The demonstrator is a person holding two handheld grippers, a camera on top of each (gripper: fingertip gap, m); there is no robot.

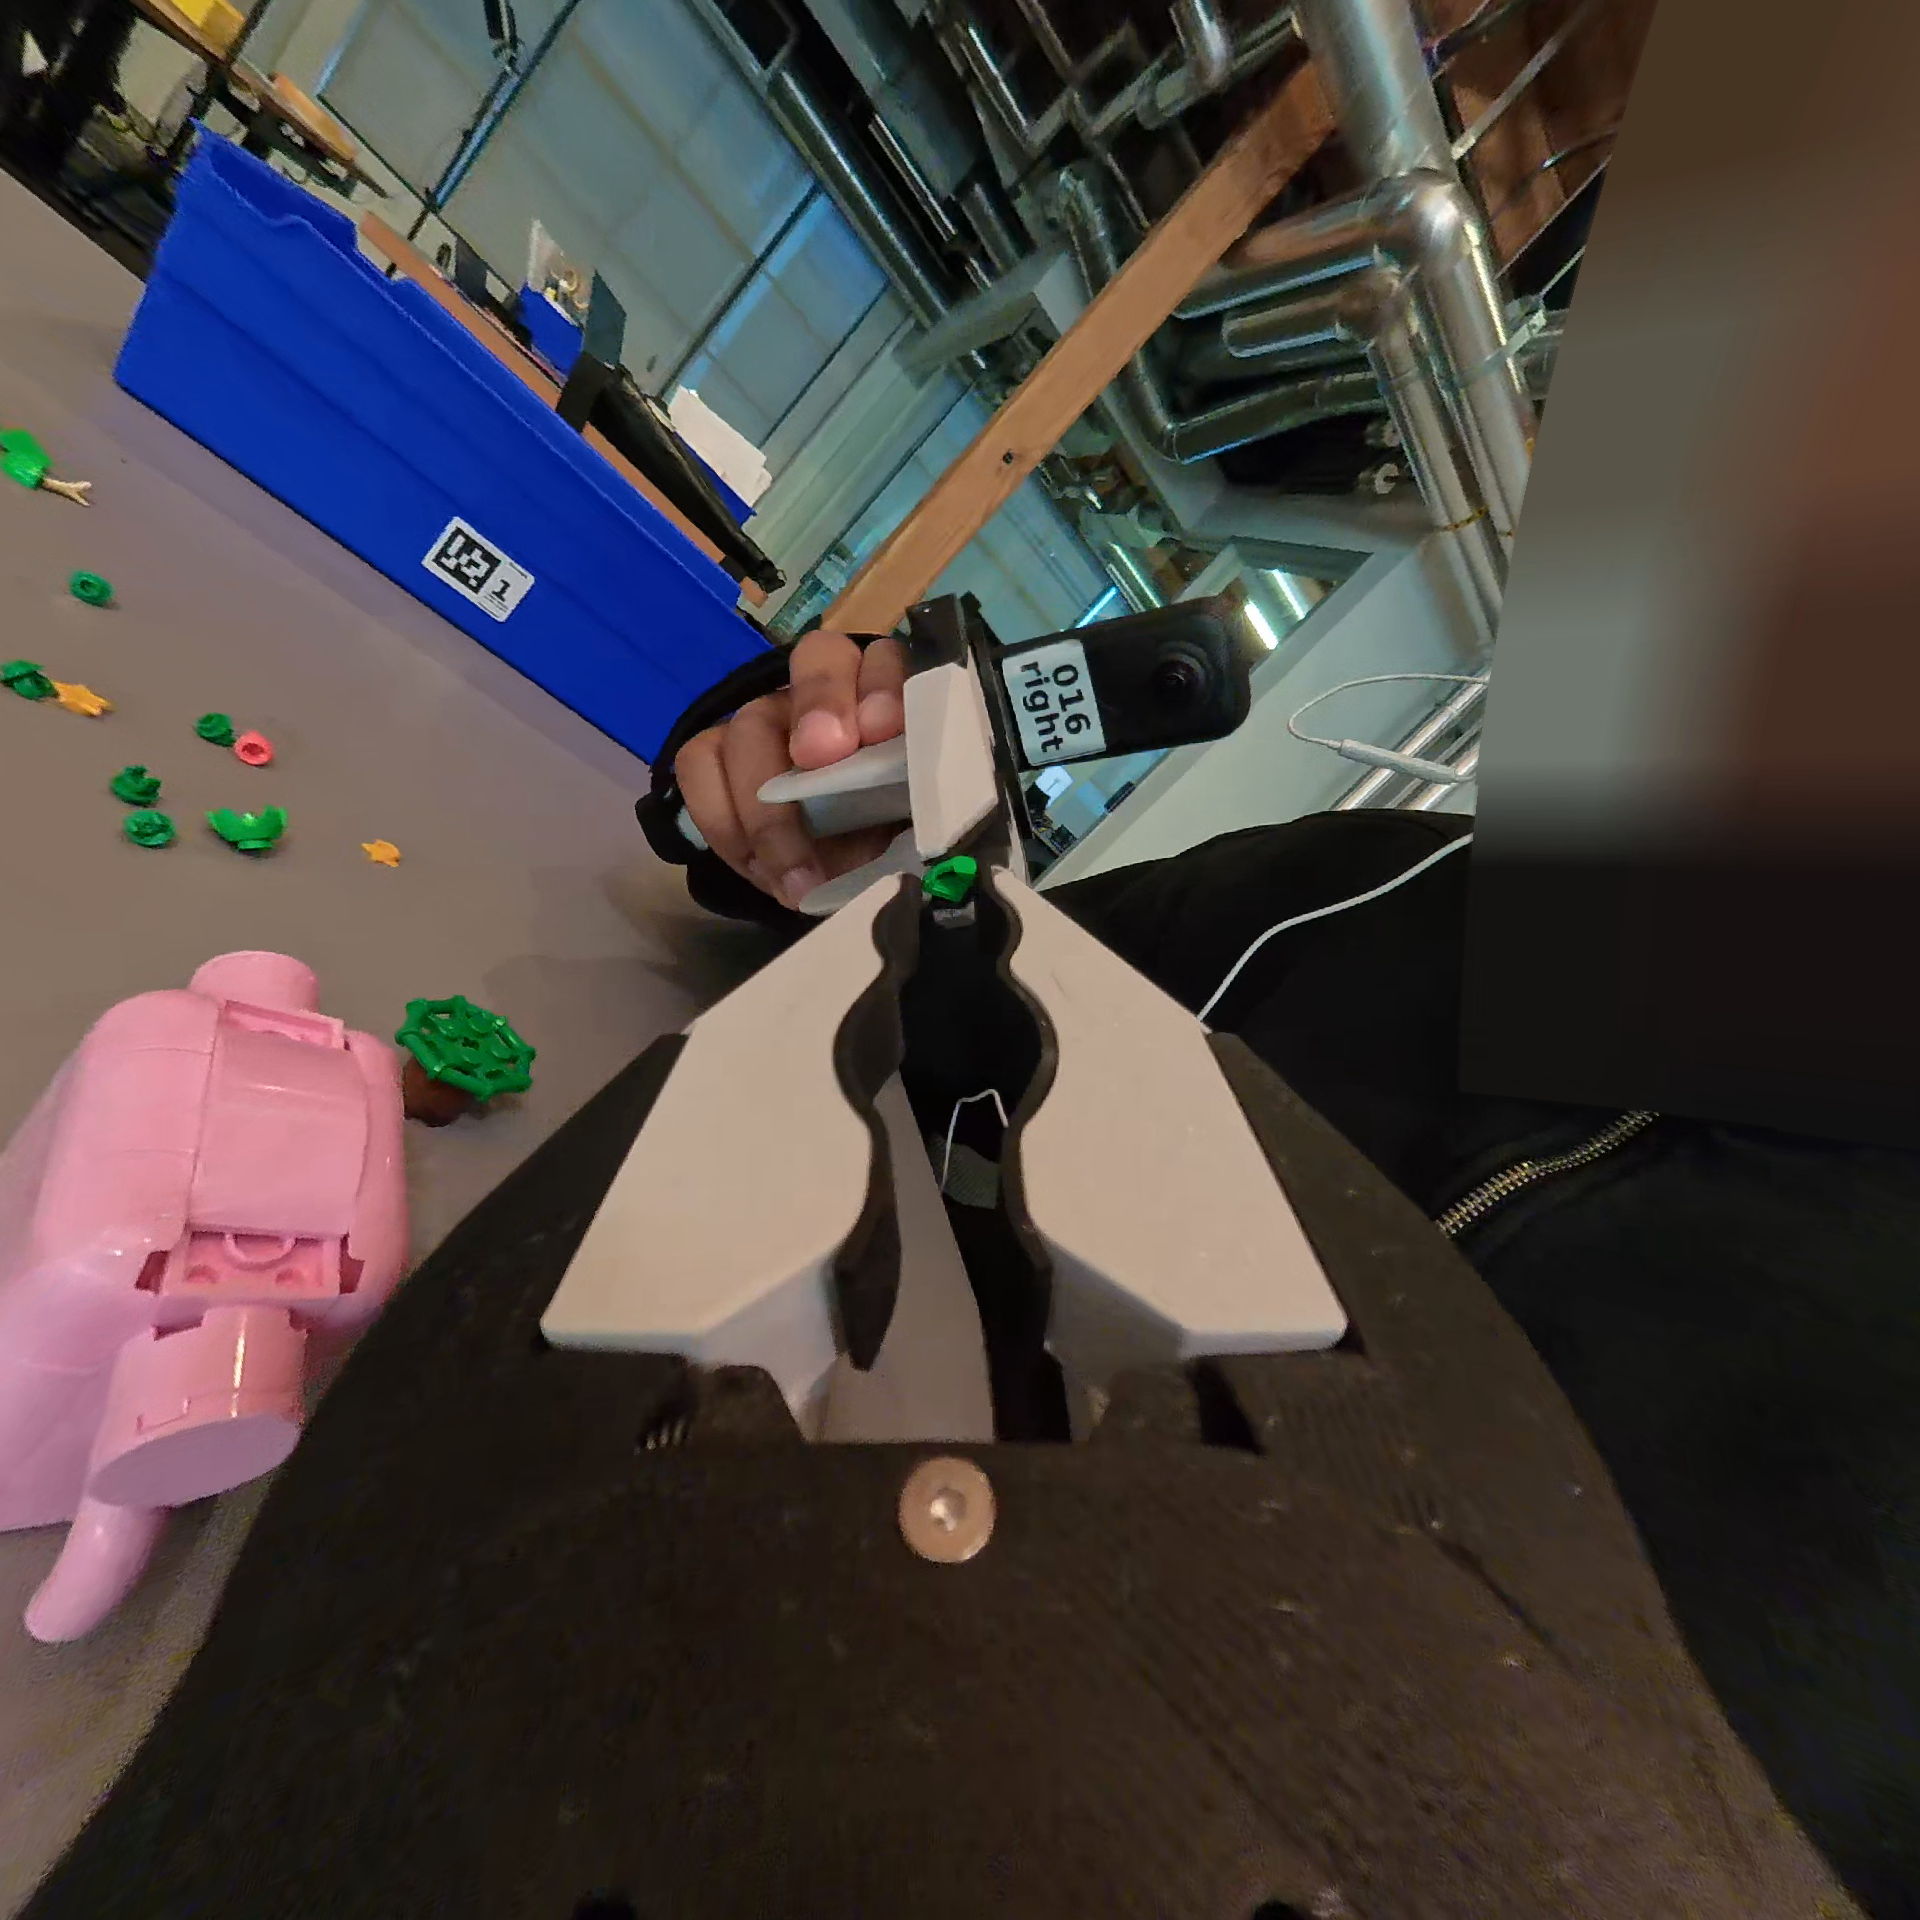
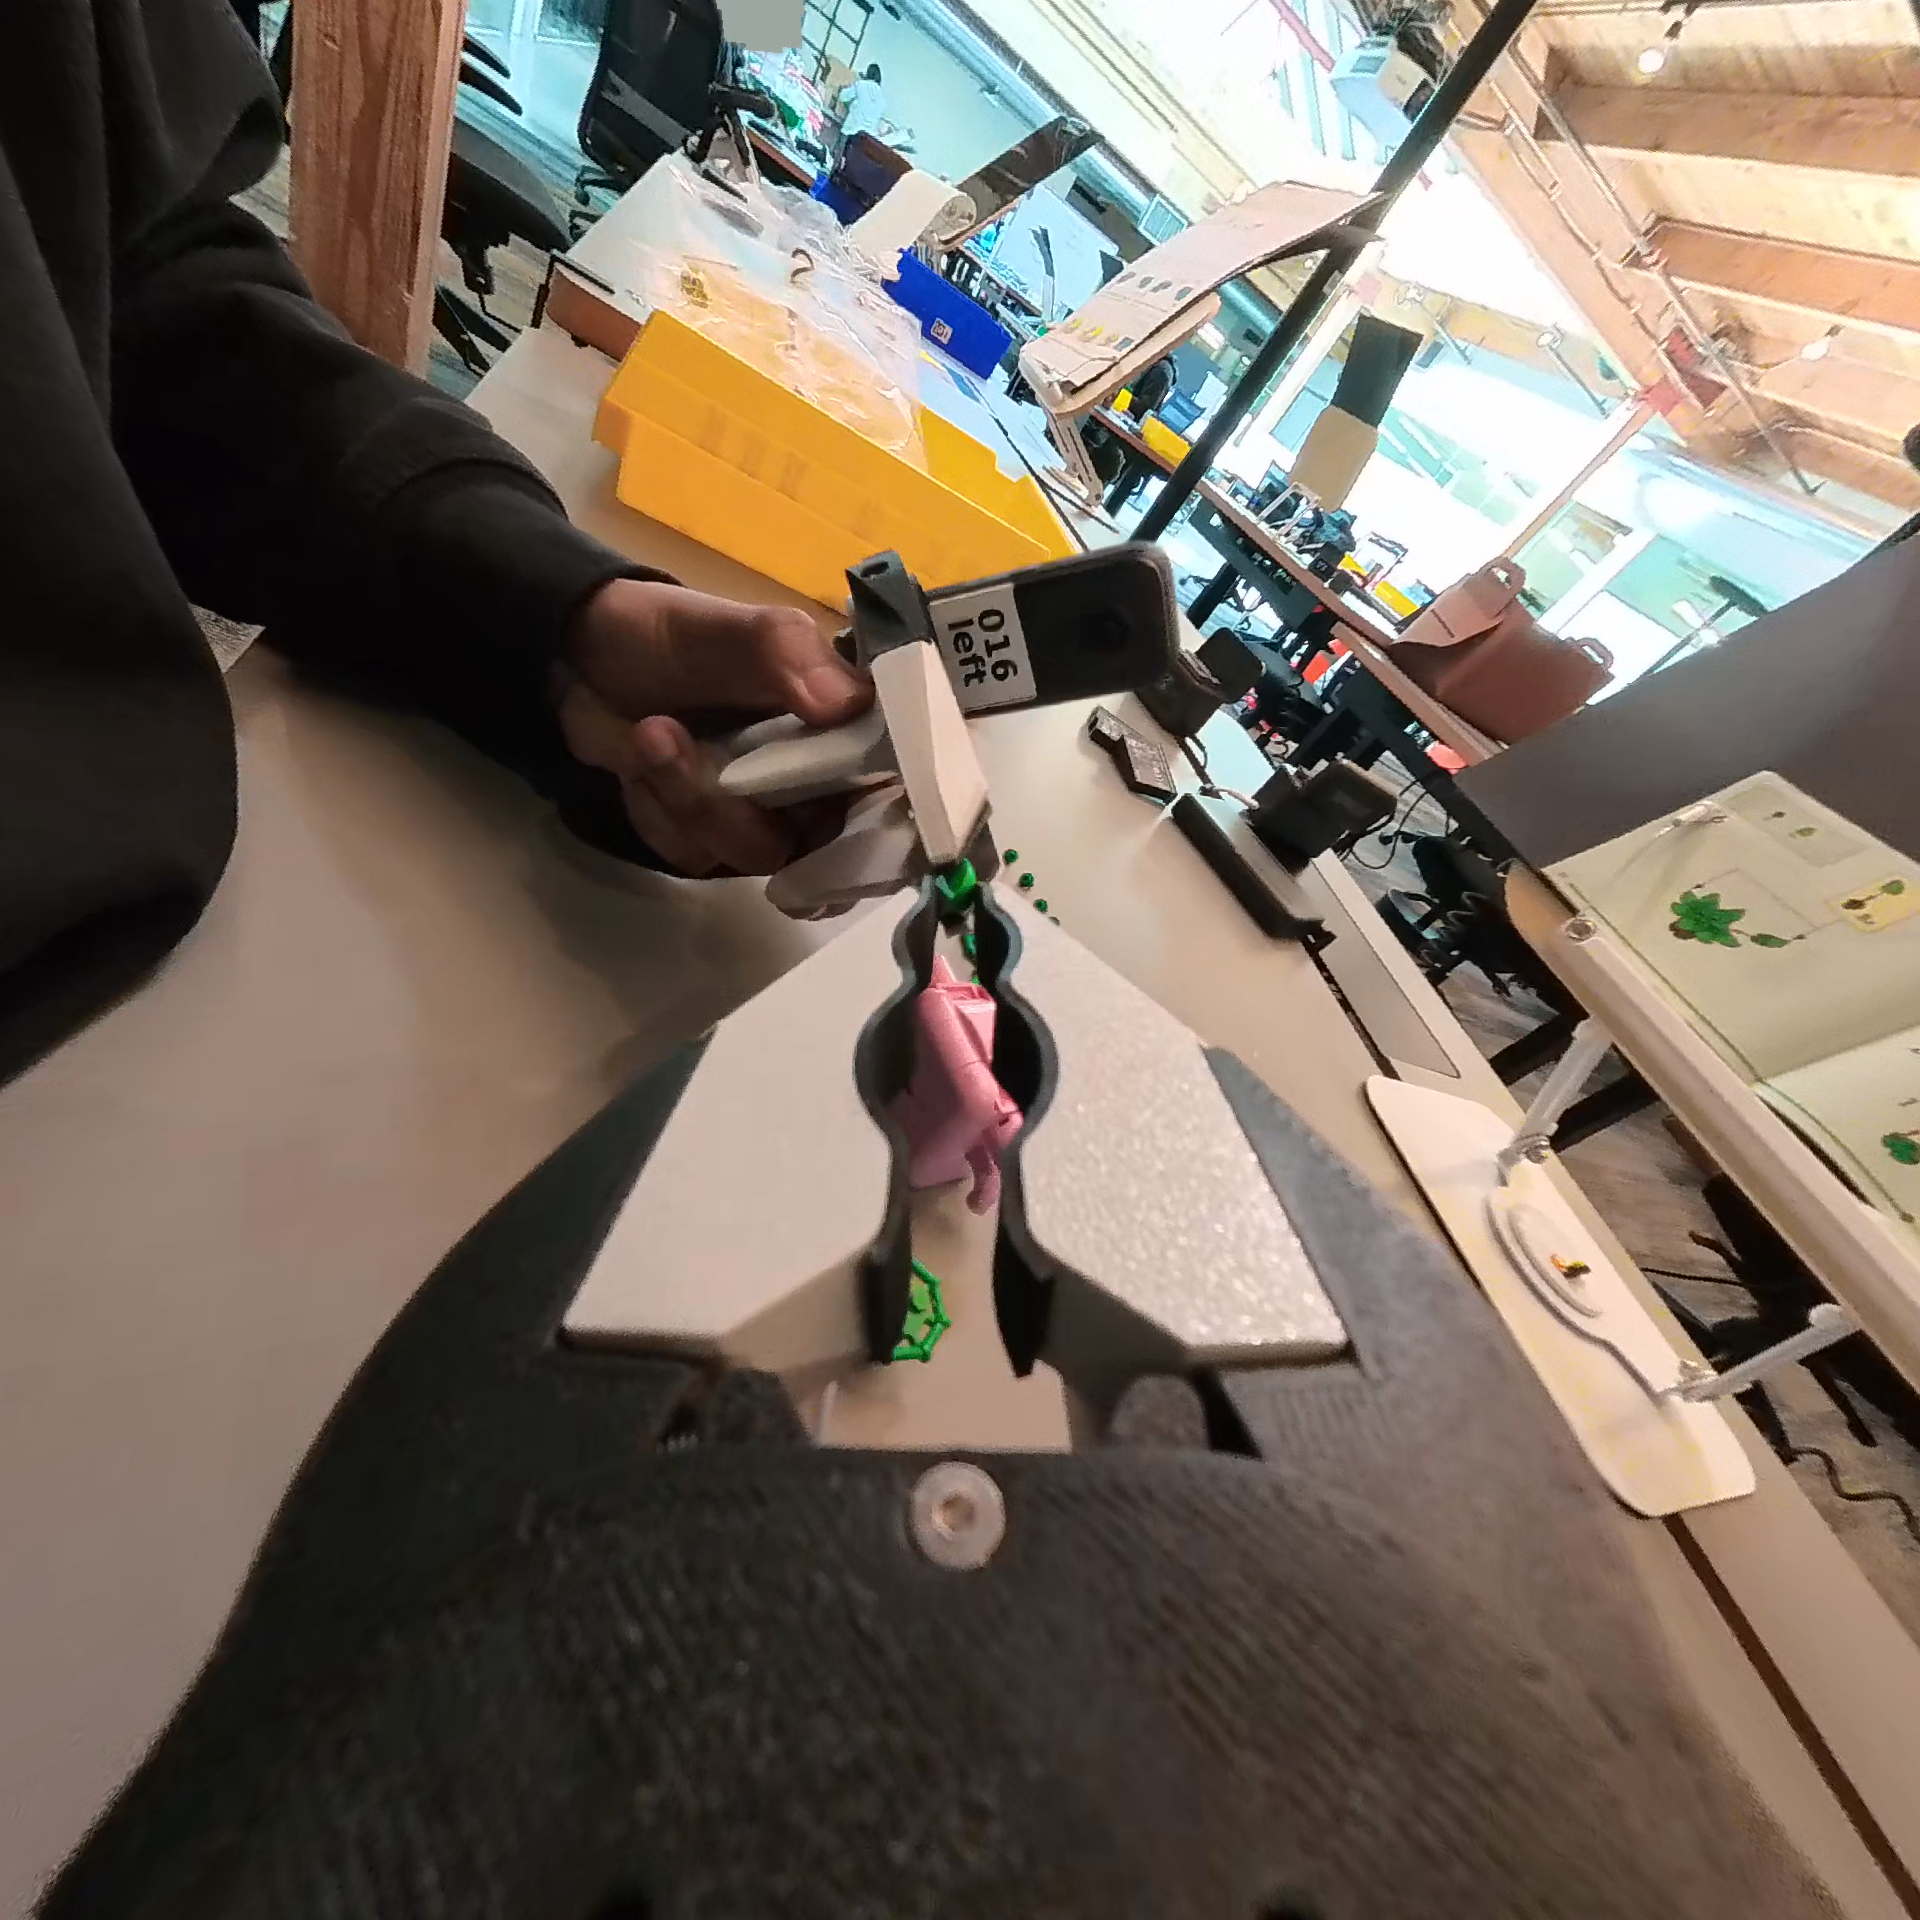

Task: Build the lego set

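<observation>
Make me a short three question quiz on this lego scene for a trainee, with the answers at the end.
1. True or false: the left gripper and the right gripper meet tip to tip at a small green piece.
2. Which bin stands beyond the loose green pieces in the left wrist view? A) blue bin B) red bin C) white bin
3. Fill in: the big pink build lies on the ____ table.

Key: 1 true; 2 A; 3 grey.
</observation>
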